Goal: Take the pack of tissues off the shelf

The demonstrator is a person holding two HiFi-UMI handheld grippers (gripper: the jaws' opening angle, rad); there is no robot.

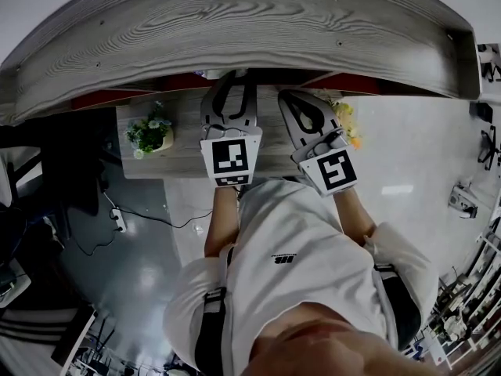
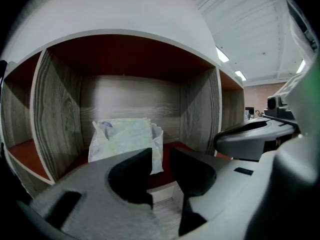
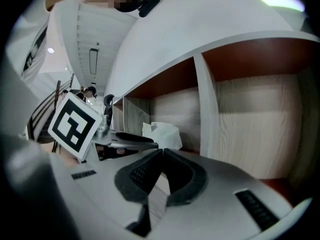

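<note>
Nearby, potted flowers (image 1: 149, 135), divider (image 2: 57, 119) beside tissue pack (image 2: 125, 141)

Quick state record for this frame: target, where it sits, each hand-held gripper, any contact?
target: pack of tissues, upright
location: inside a shelf compartment, on its red floor
left hand-held gripper: jaws apart, empty, short of the pack
right hand-held gripper: jaws together, empty
contact: none; pack not gripped
other: potted plant on the lower surface
</note>
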